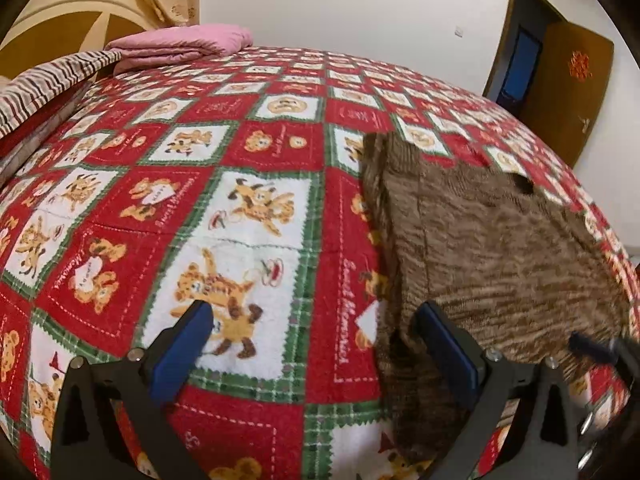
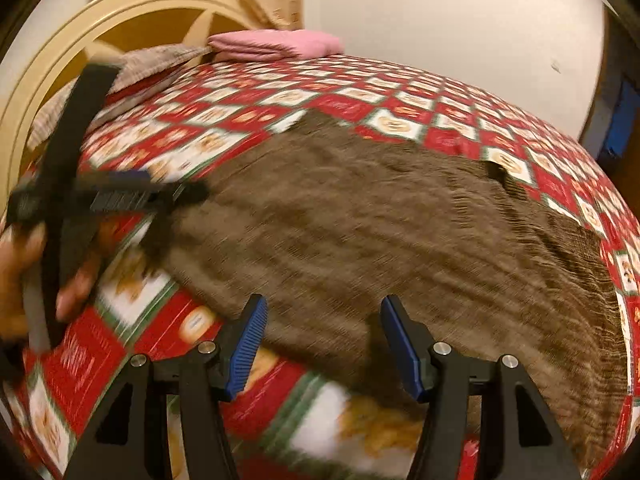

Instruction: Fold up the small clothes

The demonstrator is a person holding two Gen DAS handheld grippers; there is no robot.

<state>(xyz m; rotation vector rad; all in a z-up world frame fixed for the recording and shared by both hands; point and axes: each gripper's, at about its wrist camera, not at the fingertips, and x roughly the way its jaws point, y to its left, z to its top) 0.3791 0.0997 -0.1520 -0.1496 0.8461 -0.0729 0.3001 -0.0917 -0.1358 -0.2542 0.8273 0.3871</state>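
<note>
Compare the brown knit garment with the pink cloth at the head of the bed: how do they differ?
The brown knit garment lies spread out mid-bed; the pink cloth sits folded in a stack by the headboard. The garment is mottled brown, the cloth plain pink. Both rest on the bear-print bedspread.

A brown knitted garment (image 2: 380,248) lies spread across the middle of the frame on a red, white and green bear-print bedspread (image 2: 400,92). At the bottom, the right gripper (image 2: 324,344) hangs over its near edge, blue pads (image 2: 250,344) set wide apart. At mid left, blurred, the left gripper (image 2: 120,196) sits by the garment's left edge, a hand (image 2: 24,272) gripping its handle. A folded pink blanket (image 2: 276,44) rests at the upper centre beside a cream headboard (image 2: 48,80)
</note>
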